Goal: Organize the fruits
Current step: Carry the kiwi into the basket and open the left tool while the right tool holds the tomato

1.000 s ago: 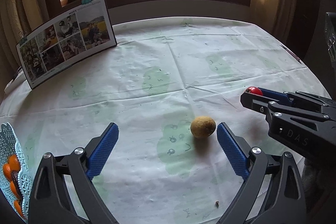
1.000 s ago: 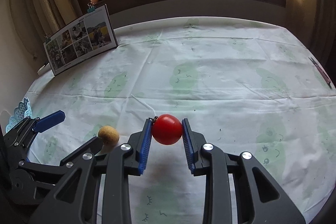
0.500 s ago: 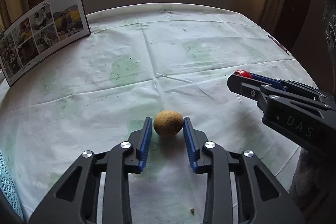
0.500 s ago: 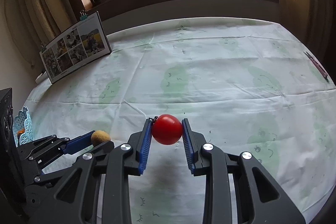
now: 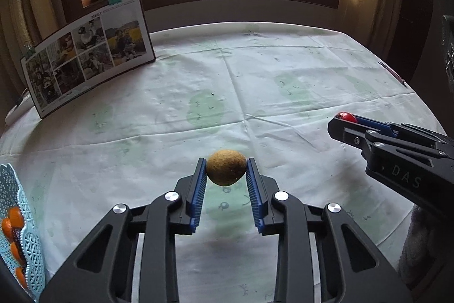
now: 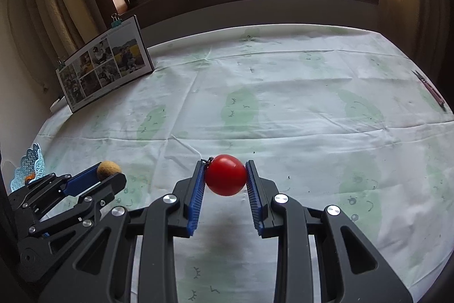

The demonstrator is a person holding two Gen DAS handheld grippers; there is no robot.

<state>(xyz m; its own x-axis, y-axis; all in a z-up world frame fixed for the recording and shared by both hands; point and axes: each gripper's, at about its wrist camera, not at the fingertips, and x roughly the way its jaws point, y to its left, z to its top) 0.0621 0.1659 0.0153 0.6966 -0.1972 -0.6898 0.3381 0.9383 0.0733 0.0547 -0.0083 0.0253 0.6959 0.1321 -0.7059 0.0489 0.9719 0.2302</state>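
Observation:
A brown rough-skinned fruit (image 5: 226,167) is pinched between the blue pads of my left gripper (image 5: 226,175), lifted above the tablecloth with its shadow below. My right gripper (image 6: 225,176) is shut on a red tomato (image 6: 225,175), also held off the cloth. In the left wrist view the right gripper (image 5: 344,118) reaches in from the right with the tomato (image 5: 344,116) at its tip. The right wrist view shows the left gripper (image 6: 106,173) at lower left with the brown fruit (image 6: 108,169). A light blue lattice basket (image 5: 17,220) with orange fruits (image 5: 12,219) sits at the far left.
A white tablecloth (image 6: 283,110) with green prints covers the table. A clipped photo board (image 5: 88,53) leans at the back left. A dark pen-like object (image 6: 432,93) lies near the right edge. Window and curtains stand behind the table.
My left gripper closed on the brown fruit and lifted it off the cloth. The right gripper kept holding the tomato, roughly in place.

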